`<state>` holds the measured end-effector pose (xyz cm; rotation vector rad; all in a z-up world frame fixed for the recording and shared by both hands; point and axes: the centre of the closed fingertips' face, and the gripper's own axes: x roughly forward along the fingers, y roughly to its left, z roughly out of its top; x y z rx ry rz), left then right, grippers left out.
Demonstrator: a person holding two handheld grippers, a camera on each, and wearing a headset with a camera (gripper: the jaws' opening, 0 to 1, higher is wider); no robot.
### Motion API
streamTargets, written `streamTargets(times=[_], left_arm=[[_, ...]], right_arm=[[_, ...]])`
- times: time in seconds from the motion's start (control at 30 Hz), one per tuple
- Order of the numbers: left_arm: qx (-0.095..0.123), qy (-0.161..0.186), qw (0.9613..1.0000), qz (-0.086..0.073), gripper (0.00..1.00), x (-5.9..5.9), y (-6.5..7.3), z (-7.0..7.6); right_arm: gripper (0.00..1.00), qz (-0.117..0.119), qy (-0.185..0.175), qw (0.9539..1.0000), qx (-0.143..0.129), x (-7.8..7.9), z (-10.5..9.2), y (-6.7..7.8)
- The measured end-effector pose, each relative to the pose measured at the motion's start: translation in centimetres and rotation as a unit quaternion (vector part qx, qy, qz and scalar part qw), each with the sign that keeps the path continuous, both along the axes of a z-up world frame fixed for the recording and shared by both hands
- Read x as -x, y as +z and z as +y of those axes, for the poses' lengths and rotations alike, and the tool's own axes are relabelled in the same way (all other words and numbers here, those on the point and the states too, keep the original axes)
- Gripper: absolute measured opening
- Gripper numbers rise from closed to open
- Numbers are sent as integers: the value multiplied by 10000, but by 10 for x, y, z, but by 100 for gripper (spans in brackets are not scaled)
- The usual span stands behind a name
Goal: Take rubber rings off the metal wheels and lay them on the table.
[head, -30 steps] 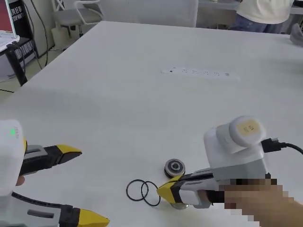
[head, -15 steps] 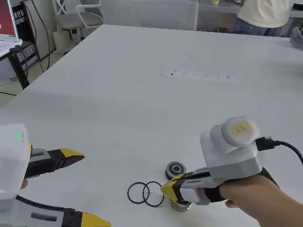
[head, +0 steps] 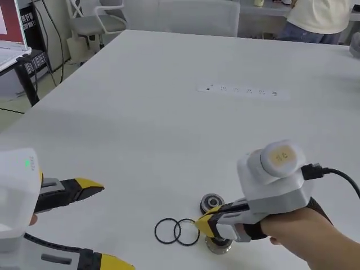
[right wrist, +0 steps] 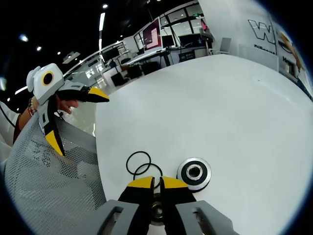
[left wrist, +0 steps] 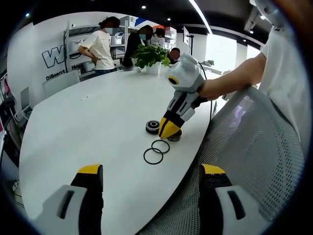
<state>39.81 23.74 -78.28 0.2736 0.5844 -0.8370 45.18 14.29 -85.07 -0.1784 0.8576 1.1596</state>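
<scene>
Two black rubber rings (head: pixel 166 231) (head: pixel 187 232) lie overlapping on the white table (head: pixel 169 112); they also show as rings (left wrist: pixel 153 156) and rings (right wrist: pixel 139 160). A metal wheel (head: pixel 211 202) with a dark rim lies flat just beyond them, also seen as the wheel (right wrist: pixel 194 173) and the wheel (left wrist: pixel 152 127). My right gripper (head: pixel 205 224) is shut, its yellow tips (right wrist: pixel 157 182) pressed together right over a second wheel (head: pixel 218 244) (right wrist: pixel 156 209). My left gripper (head: pixel 104 225) hangs open at the near left, its jaws (left wrist: pixel 151 171) wide apart and holding nothing.
A white power strip (head: pixel 242 90) lies flat in the middle of the table. Chairs (head: pixel 101 17) stand beyond the far edge, and a person (head: pixel 318 17) is at the far right. A mesh chair back (left wrist: pixel 244 147) sits close to the table's near edge.
The head camera has shifted a little. The right gripper stays shut over the second wheel; rings, first wheel and left gripper are as before.
</scene>
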Motion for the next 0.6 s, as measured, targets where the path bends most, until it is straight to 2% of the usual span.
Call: streamTargets(times=[0.2,0.6], left_arm=[[-8,31,10000,4,78,0,0,1],[-9,63,10000,0,78,1,0,2]], right_arm=[[2,-19,-1,10000,-45,0,0,2],[3,-160,1,9994,-302,1,1,21]])
